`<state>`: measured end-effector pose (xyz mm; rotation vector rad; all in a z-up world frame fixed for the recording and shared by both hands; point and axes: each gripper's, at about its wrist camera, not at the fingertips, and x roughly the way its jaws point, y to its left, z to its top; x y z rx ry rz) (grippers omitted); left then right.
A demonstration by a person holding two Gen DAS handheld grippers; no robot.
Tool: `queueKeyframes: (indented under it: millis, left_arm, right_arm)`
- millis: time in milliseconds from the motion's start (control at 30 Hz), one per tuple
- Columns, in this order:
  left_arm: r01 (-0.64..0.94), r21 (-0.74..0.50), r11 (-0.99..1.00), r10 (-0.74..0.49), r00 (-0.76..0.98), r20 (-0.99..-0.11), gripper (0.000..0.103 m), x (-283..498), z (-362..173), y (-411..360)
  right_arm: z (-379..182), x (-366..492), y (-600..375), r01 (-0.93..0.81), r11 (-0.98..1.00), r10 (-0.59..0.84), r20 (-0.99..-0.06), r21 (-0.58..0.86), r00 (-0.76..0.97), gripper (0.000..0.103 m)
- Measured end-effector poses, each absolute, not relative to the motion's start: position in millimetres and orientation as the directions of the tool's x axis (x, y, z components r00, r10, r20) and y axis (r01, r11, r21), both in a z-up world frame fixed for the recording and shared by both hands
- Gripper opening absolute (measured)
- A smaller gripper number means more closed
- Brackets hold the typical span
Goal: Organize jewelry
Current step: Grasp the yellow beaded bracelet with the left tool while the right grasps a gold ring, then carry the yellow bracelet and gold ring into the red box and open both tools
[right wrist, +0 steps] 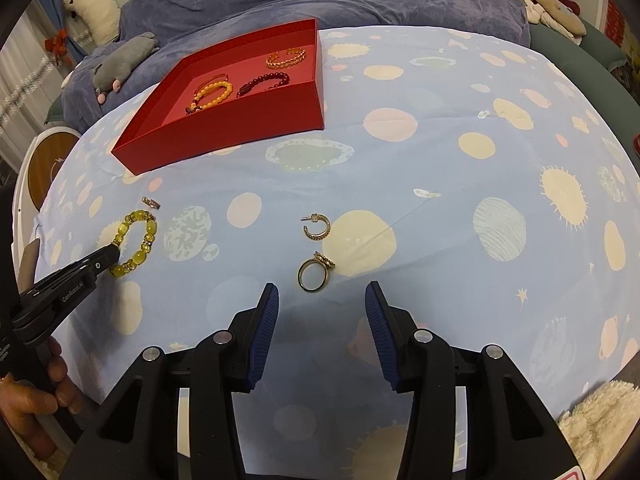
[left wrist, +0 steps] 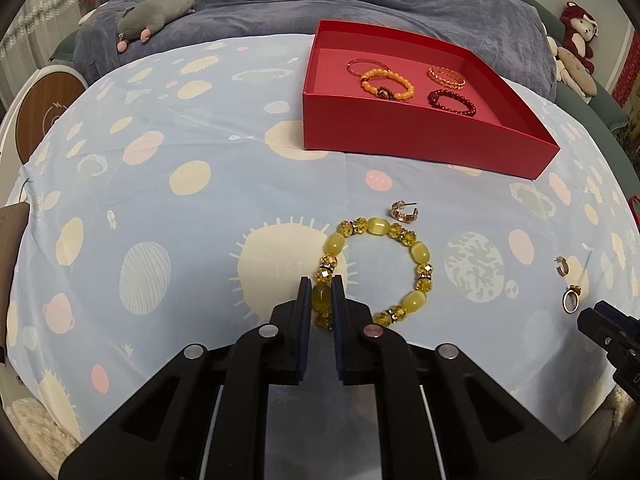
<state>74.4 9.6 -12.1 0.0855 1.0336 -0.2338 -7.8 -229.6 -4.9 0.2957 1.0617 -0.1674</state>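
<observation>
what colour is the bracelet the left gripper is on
Yellow bracelet, pale and amber beads; clearest in the left wrist view.

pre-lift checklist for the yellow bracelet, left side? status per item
1. Left gripper jaws closed on a bead of the yellow bracelet: ok.
2. Rest of the bracelet lies flat on the sheet, not snagged: ok.
3. Hoop earring beside the bracelet is apart from it, so a lift should not drag it: ok.
4. Red box is open with free floor near its front wall: ok.
5. Right gripper is open, holding nothing, clear of the left side's path: ok.
6. Grip firm enough to carry the whole bracelet: cannot tell.
</observation>
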Motion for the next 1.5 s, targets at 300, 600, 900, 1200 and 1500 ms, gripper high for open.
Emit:
queueKeyframes:
  millis: [300, 600, 900, 1200, 1500]
  left_arm:
    - [0.23, -0.064, 0.971, -0.17, 0.479, -0.861, 0.01, 72.2, -12.1, 10.7]
    - [0.221, -0.075, 0.972, -0.175, 0.481, -0.859, 0.01, 71.7, -12.4, 9.9]
    - [0.216, -0.081, 0.973, -0.179, 0.485, -0.856, 0.01, 71.5, -13.3, 9.9]
    - [0.213, -0.09, 0.973, -0.185, 0.485, -0.855, 0.01, 72.0, -13.1, 11.2]
    - [0.225, -0.13, 0.966, -0.223, 0.463, -0.858, 0.01, 70.5, -12.1, 10.2]
  right_arm:
    - [-9.3, -2.7, -227.6, 0.272, 0.948, 0.015, -0.878, 0.164, 0.479, 0.044]
    - [-14.9, 6.3, -226.2, 0.277, 0.945, 0.022, -0.878, 0.174, 0.479, 0.038]
    - [-18.2, 13.5, -225.6, 0.284, 0.947, -0.005, -0.875, 0.152, 0.484, 0.023]
    - [-18.4, 16.7, -224.8, 0.279, 0.95, -0.018, -0.87, 0.138, 0.492, 0.015]
    - [-16.8, 9.5, -226.7, 0.275, 0.946, 0.013, -0.868, 0.172, 0.496, 0.01]
